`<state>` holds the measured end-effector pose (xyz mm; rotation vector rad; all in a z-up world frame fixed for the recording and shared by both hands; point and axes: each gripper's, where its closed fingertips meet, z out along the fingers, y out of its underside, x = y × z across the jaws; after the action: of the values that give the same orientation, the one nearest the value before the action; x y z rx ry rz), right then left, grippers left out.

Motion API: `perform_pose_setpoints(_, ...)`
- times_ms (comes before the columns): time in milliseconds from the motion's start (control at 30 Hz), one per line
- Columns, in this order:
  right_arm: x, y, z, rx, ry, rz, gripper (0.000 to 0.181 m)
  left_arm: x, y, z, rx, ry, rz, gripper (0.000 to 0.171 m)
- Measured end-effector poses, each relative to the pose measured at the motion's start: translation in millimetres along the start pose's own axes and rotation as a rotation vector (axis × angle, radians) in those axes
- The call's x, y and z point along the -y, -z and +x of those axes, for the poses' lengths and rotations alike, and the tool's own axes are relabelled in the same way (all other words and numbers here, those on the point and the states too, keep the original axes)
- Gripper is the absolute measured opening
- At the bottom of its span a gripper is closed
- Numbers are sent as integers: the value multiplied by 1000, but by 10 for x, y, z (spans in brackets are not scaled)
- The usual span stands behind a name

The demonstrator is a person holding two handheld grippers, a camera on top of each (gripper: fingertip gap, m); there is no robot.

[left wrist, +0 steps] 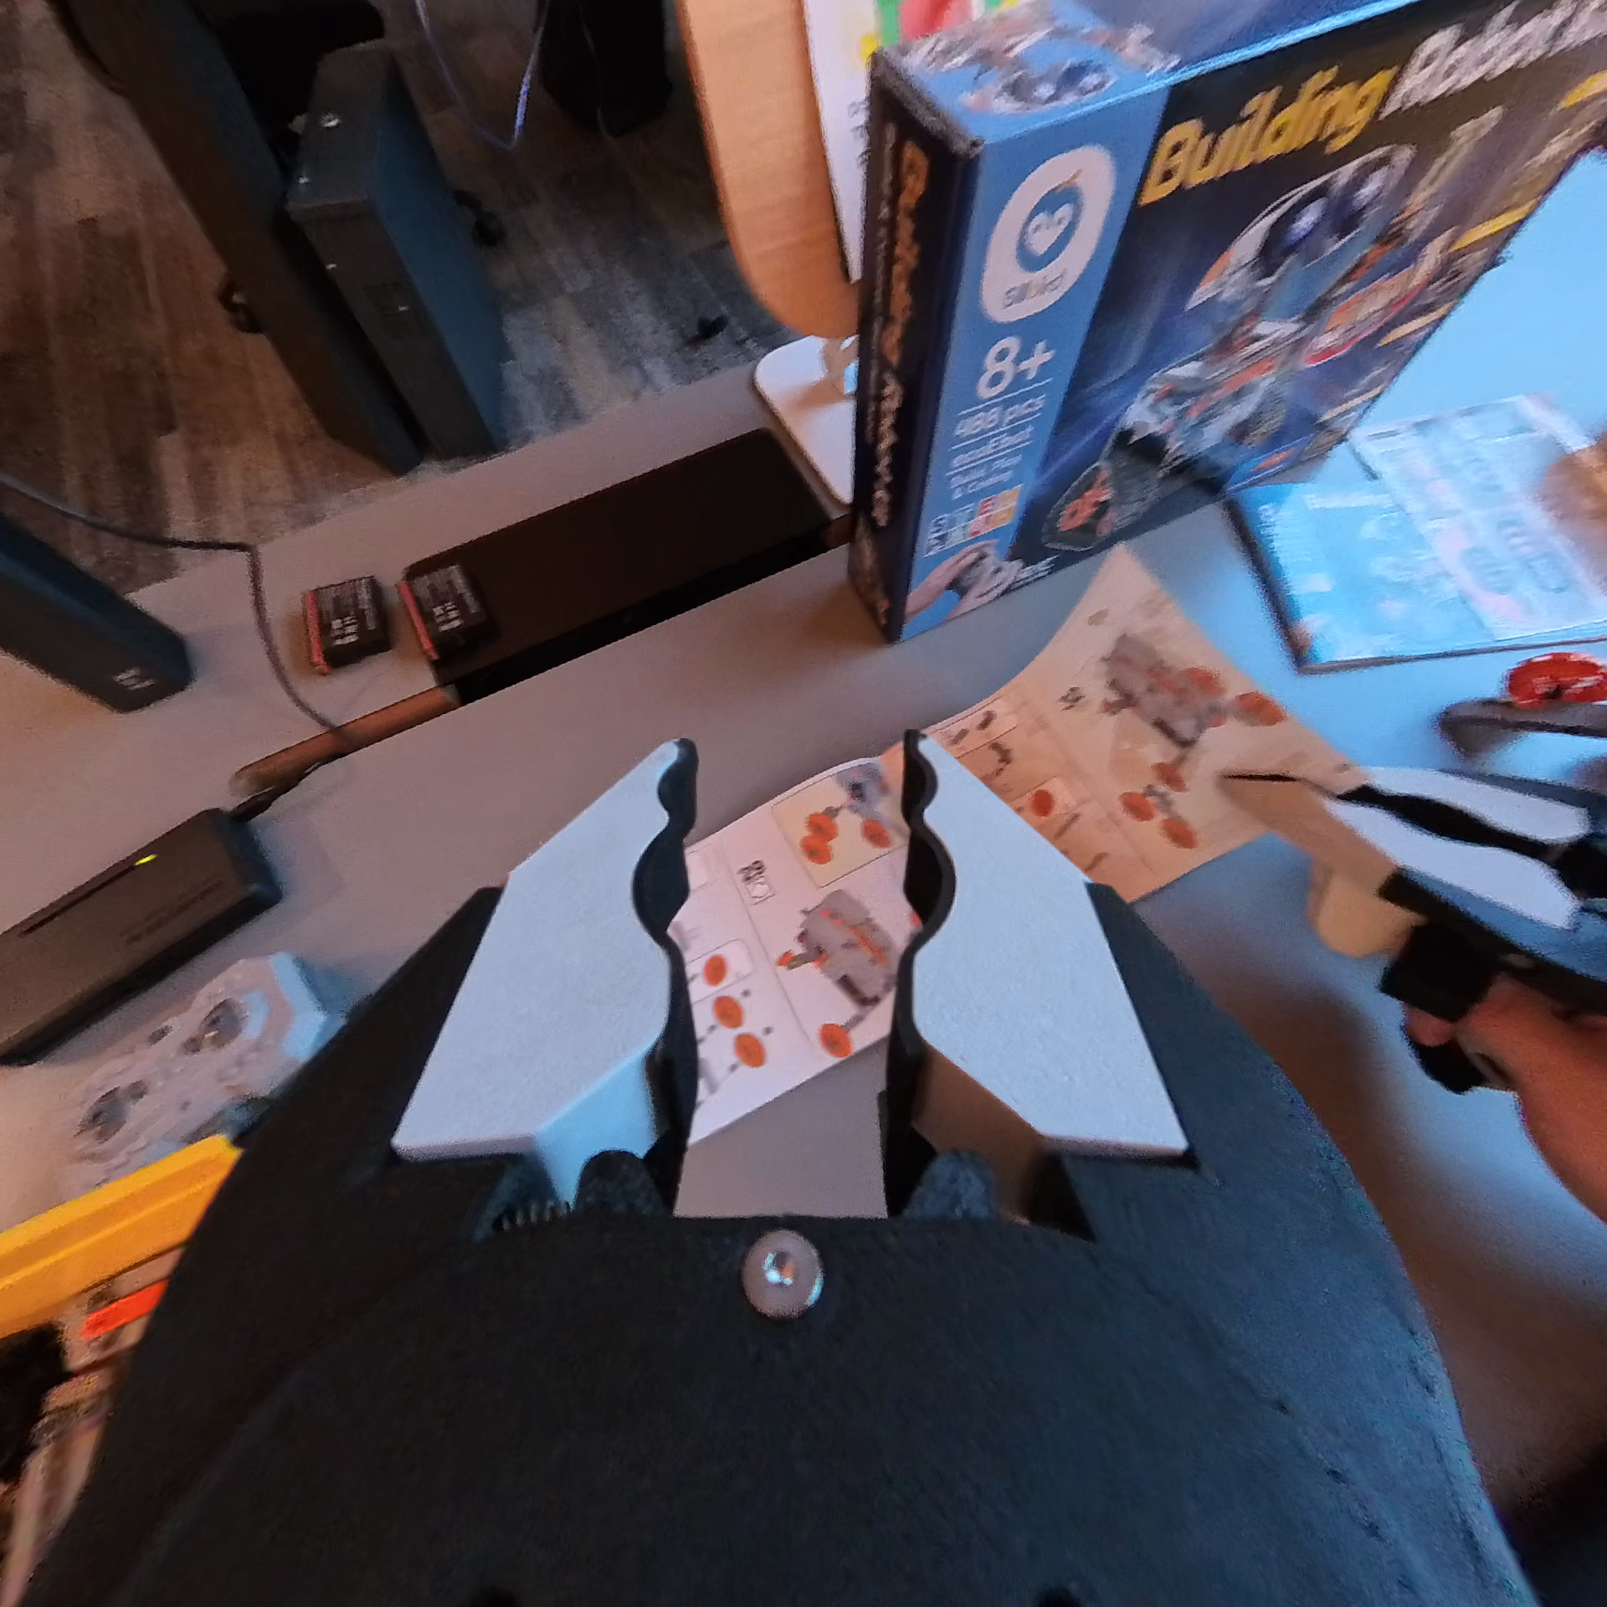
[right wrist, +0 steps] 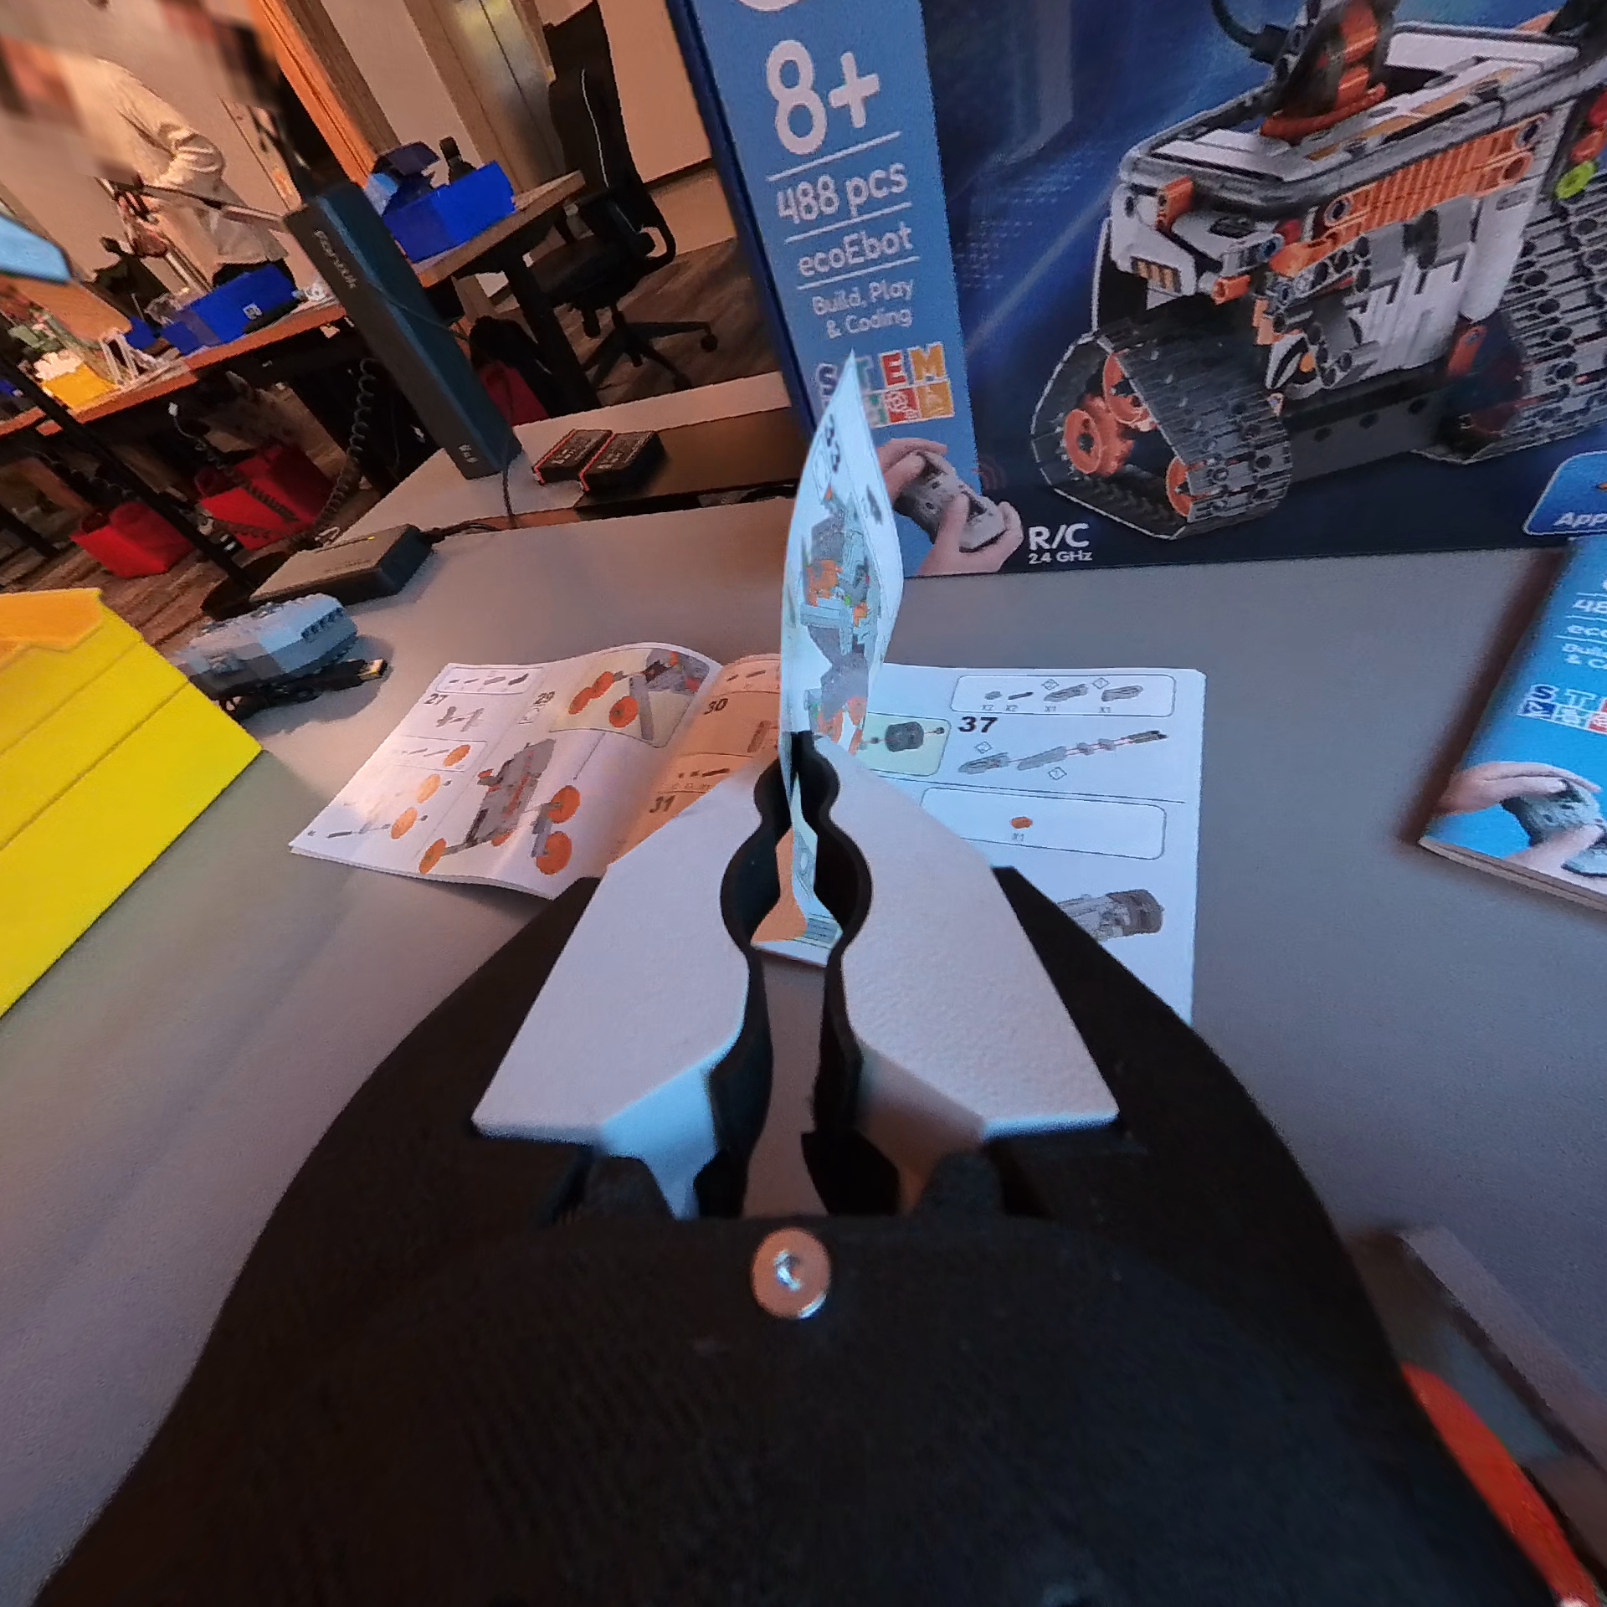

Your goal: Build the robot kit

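An open instruction booklet (right wrist: pixel 522 765) with pictures of grey and orange parts lies on the grey table (right wrist: pixel 1348 956). My right gripper (right wrist: pixel 804 765) is shut on one page of the booklet (right wrist: pixel 839 556) and holds that page upright above the spread. In the left wrist view my left gripper (left wrist: pixel 796 752) is open and empty, hovering just above the booklet (left wrist: pixel 783 939). The right gripper (left wrist: pixel 1287 787) shows there at the right edge, pinching the lifted page.
A big blue toy box (right wrist: pixel 1217 261) stands behind the booklet. A second blue booklet (right wrist: pixel 1530 739) lies at the right. A yellow bin (right wrist: pixel 78 765) and a grey brick module (right wrist: pixel 270 648) sit at the left. Black chargers (left wrist: pixel 122 930) and batteries (left wrist: pixel 400 617) lie beyond. The left gripper's tips are roughly 20 cm from the right gripper's. The grey brick module (right wrist: pixel 270 648) is about 25 cm from my left fingertips and 40 cm from my right.
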<state>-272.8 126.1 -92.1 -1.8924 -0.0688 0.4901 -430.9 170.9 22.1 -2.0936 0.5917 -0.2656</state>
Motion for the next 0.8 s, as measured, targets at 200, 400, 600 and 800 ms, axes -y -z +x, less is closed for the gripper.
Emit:
perform_pose_setpoints(200,-19,13,-51,-4,33,-5,0,189,304,531,-188,6,100,46)
perform_pose_setpoints(400,-10,35,-75,-10,43,1,0,42,624,690,-204,-2,89,48)
perform_pose_setpoints(600,-5,57,-101,-28,52,6,0,-221,960,625,-219,76,125,47)
perform_pose_setpoints(800,-5,62,-74,-38,47,5,0,-595,1136,478,-231,185,150,45)
